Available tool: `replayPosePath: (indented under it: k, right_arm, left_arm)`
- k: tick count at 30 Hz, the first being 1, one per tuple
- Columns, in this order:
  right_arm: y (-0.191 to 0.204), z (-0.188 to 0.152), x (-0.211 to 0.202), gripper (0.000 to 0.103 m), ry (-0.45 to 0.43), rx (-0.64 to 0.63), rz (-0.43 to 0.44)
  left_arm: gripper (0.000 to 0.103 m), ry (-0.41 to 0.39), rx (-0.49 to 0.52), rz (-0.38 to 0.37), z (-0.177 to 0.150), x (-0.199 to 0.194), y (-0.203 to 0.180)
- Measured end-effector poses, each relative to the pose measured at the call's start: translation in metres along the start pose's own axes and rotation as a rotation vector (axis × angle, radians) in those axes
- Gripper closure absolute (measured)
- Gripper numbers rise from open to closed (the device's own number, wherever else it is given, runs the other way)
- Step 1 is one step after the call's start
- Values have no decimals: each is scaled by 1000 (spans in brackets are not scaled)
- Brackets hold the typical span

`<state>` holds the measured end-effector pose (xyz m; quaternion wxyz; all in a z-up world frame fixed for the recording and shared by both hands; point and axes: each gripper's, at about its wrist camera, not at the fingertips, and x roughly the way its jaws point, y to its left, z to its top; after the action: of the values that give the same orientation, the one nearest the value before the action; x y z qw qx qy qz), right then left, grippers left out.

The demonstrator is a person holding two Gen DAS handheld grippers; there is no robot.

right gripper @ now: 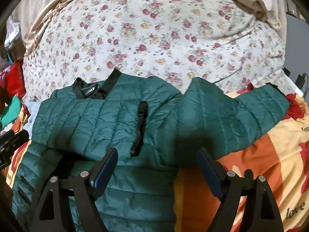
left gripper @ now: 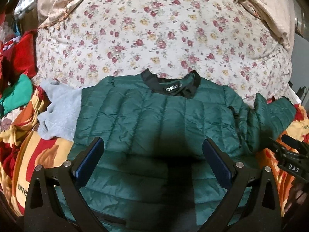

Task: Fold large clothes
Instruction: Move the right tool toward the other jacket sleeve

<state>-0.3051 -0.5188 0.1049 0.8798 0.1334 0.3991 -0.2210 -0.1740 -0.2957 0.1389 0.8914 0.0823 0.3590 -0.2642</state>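
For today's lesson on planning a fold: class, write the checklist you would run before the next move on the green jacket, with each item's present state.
1. Left gripper open, holding nothing: ok.
2. Right gripper open, holding nothing: ok.
3. Green jacket lying flat, collar far side: ok.
4. Right sleeve folded in: not ok, it sticks out.
5. Left sleeve tucked: cannot tell.
6. Grey garment apart from jacket: not ok, touching its edge.

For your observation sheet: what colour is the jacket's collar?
Black, on the green jacket; the collar shows best in the left wrist view.
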Motion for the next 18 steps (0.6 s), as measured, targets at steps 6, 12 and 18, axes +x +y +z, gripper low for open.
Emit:
replayPosePath:
  k: [6, 12, 18]
  right_arm:
    - [-18, -3, 0, 21, 4, 17, -19]
    - [-42, -6, 5, 21, 17, 38, -59]
    - [-65, -6, 14, 21, 33, 64, -97]
  left_arm:
    - [1, 29, 10, -23, -3, 4, -10]
    - [1, 53, -28, -38, -4, 11, -8]
    - [1, 58, -38, -38, -5, 16, -6]
